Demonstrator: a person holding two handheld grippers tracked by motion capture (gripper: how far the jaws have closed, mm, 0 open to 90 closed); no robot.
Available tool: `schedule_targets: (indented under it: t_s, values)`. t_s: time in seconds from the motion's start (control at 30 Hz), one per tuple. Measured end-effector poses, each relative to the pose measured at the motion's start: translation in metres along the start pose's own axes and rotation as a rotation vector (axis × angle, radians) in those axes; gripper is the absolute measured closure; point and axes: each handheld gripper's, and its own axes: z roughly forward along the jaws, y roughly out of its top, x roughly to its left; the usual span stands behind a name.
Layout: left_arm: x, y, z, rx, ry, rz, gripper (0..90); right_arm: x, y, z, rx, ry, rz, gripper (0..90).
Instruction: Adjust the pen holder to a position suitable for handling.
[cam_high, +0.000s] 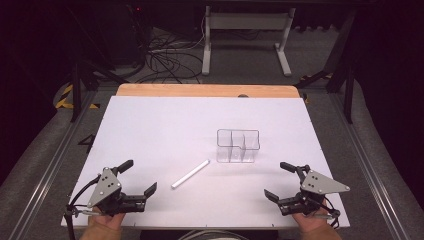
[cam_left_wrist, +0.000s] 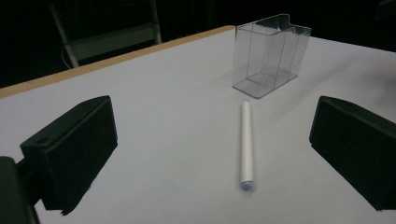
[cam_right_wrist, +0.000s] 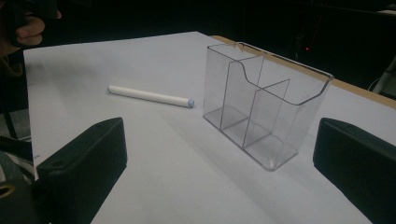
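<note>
Here the white marker (cam_high: 190, 174) lies flat on the table (cam_high: 150, 125) at lower centre of the high view, just left of the clear organizer (cam_high: 238, 146), between the left gripper (cam_high: 138, 176) and right gripper (cam_high: 276, 180), both jaws wide and empty.

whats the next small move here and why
Probably bring the left gripper forward to straddle the white cylindrical marker. The marker lies flat on the white table, apart from the empty clear plastic divided holder. Both grippers are open and hold nothing, and the left gripper view looks straight along the marker.
</note>
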Motion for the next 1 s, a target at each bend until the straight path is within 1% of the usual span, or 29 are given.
schedule_targets:
  t_s: [0.13,0.2,0.27,0.33,0.4,0.5,0.53,0.6,0.7,0.8,0.83,0.87,0.97,1.0]
  values:
    - [-0.001,0.001,0.0,-0.001,-0.008,0.005,1.7,0.0,0.0,0.0,0.004,0.003,0.002,3.5]
    - [-0.001,0.001,0.0,0.002,-0.014,-0.003,1.7,0.0,-0.001,0.0,0.004,0.004,0.003,3.5]
    - [0.0,0.002,0.0,-0.001,-0.021,-0.025,1.7,0.0,-0.001,0.0,0.004,0.005,0.003,3.5]
    - [0.0,0.003,0.0,0.005,-0.04,-0.043,1.6,0.0,-0.001,0.0,0.005,0.008,0.004,3.6]
    - [0.0,0.004,0.0,-0.002,-0.068,-0.047,0.4,0.001,-0.002,0.002,0.01,0.013,0.003,3.6]
    - [0.001,0.006,-0.001,0.0,-0.079,-0.038,0.3,0.001,-0.002,0.003,0.017,0.014,0.003,3.6]
    - [0.001,0.007,-0.001,0.003,-0.075,-0.031,0.4,0.0,-0.002,0.004,0.017,0.017,0.004,3.6]
    - [0.001,0.009,0.0,0.017,-0.075,-0.036,1.3,0.0,-0.003,0.004,0.02,0.016,0.005,3.6]
    - [0.0,0.014,0.003,0.037,-0.075,-0.029,2.1,0.001,-0.003,0.003,0.021,0.014,0.007,3.8]
    - [-0.001,0.02,0.006,0.041,-0.09,-0.018,2.1,0.001,-0.003,0.003,0.022,0.012,0.004,3.8]
    - [-0.002,0.021,0.007,0.044,-0.093,-0.023,2.1,0.001,-0.004,0.003,0.025,0.011,0.005,3.8]
    - [-0.001,0.023,0.008,0.048,-0.092,-0.01,2.2,0.001,-0.004,0.003,0.026,0.011,0.005,3.8]
    - [-0.001,0.028,0.013,0.059,-0.096,-0.012,2.5,0.002,-0.004,0.002,0.034,0.022,-0.004,3.6]
    - [-0.001,0.03,0.015,0.063,-0.102,-0.02,2.6,0.002,-0.004,0.002,0.034,0.022,-0.009,3.4]
